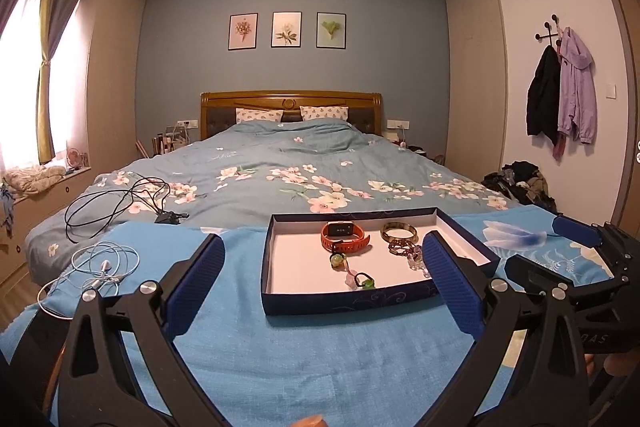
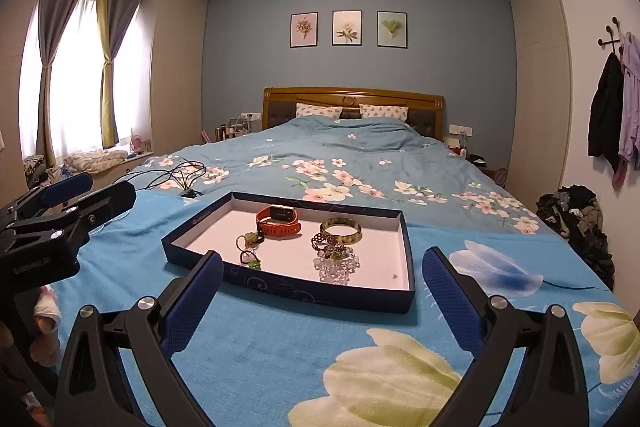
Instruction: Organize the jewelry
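Observation:
A dark blue tray [image 1: 280,303] [image 2: 320,293] with a white floor lies on a blue floral cloth on the bed. In it are an orange watch [image 1: 344,237] [image 2: 278,221], a greenish bangle [image 1: 399,231] [image 2: 341,230], a dark beaded bracelet [image 1: 401,247] [image 2: 322,240], a clear bead bracelet [image 2: 336,267] and two hair ties with green beads [image 1: 362,279] [image 2: 250,259]. My left gripper [image 1: 322,267] is open, just in front of the tray. My right gripper [image 2: 322,275] is open, also before the tray. Both are empty.
White earphones [image 1: 100,267] and a black cable [image 1: 120,203] lie on the bed at the left. The right gripper shows in the left wrist view [image 1: 576,251], the left one in the right wrist view [image 2: 60,211]. Clothes pile [image 2: 576,215] on the floor, right.

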`<action>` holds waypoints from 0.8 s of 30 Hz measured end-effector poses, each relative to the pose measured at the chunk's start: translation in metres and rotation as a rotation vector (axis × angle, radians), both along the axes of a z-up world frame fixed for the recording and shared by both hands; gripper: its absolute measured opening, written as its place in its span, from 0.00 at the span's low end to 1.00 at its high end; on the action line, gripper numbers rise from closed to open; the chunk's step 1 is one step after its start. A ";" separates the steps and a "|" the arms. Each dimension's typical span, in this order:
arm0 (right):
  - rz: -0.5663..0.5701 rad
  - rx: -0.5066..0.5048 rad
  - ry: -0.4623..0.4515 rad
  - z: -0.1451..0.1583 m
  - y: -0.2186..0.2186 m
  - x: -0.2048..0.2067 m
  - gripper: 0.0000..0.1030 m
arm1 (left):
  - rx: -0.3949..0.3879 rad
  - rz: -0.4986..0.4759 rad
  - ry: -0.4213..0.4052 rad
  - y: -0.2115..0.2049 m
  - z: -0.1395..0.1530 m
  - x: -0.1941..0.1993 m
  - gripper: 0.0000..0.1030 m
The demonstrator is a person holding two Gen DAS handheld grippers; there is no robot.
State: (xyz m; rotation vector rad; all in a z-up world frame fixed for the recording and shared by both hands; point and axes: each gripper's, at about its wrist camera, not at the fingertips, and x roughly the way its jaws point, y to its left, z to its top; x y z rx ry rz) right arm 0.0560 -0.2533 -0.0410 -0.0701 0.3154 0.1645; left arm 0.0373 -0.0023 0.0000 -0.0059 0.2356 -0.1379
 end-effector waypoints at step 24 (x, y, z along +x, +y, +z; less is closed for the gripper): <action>-0.016 0.010 -0.017 0.003 -0.002 -0.005 0.93 | 0.022 -0.009 -0.016 -0.010 -0.003 -0.012 0.94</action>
